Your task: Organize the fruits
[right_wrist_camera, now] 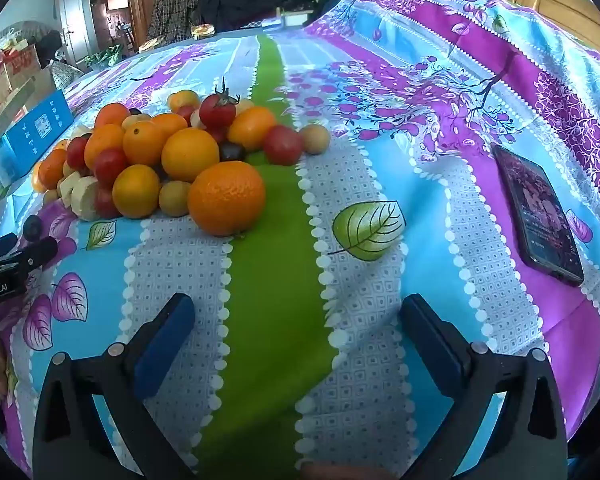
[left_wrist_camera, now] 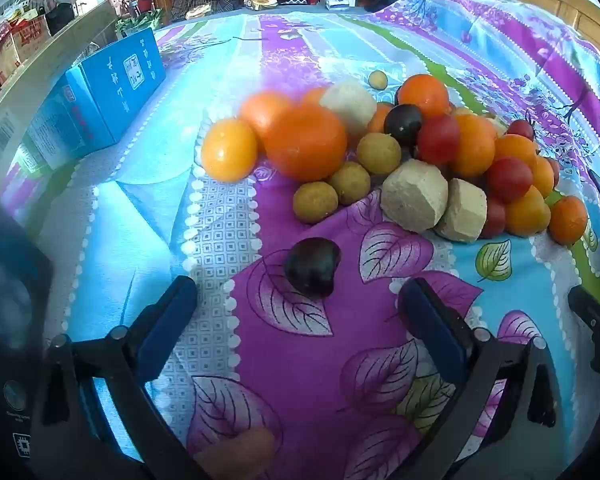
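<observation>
A heap of mixed fruit lies on the patterned cloth (left_wrist_camera: 300, 360): oranges (left_wrist_camera: 306, 142), yellow and red tomatoes (left_wrist_camera: 438, 139), small tan round fruits (left_wrist_camera: 315, 202) and pale peeled chunks (left_wrist_camera: 415, 195). One dark purple fruit (left_wrist_camera: 313, 267) lies alone, just ahead of my left gripper (left_wrist_camera: 298, 300), which is open and empty. In the right wrist view the same heap sits at the upper left, with a big orange (right_wrist_camera: 227, 198) at its front. My right gripper (right_wrist_camera: 298, 316) stands open over the green stripe (right_wrist_camera: 272, 280), holding nothing.
A blue box (left_wrist_camera: 100, 96) rests on the cloth at the left. A dark phone (right_wrist_camera: 538, 208) lies at the right. A lone tan fruit (left_wrist_camera: 378, 79) sits behind the heap. Furniture and clothes stand beyond the far edge. The left gripper's side (right_wrist_camera: 16, 260) shows in the right wrist view.
</observation>
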Motion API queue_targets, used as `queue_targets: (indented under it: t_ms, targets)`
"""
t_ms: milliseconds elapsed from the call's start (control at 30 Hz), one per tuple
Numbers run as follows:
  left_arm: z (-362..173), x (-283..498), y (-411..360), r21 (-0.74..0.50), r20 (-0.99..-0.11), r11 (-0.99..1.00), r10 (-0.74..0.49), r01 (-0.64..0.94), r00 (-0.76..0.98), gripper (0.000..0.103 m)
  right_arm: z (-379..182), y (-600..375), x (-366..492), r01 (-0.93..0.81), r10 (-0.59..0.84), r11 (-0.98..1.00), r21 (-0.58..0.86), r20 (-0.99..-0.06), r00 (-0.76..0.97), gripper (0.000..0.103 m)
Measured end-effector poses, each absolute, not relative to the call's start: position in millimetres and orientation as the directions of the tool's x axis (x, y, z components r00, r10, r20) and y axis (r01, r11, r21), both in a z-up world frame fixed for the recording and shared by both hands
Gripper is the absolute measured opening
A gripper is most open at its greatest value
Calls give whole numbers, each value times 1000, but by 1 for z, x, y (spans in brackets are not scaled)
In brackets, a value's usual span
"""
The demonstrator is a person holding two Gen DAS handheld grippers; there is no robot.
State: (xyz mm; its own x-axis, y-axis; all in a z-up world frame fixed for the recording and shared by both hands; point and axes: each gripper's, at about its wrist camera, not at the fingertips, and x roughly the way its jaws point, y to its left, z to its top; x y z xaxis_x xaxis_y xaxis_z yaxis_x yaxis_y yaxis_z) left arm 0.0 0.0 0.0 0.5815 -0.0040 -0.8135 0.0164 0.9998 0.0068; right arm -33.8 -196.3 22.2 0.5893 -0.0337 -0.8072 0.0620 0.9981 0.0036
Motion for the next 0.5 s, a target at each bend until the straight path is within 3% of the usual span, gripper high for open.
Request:
queue_targets:
  t_ms: [500]
  targets:
    - [0,1,2,11,-815,1000,0,17,580,103,22,-198,-35,66,-33,998,9,-796,605,103]
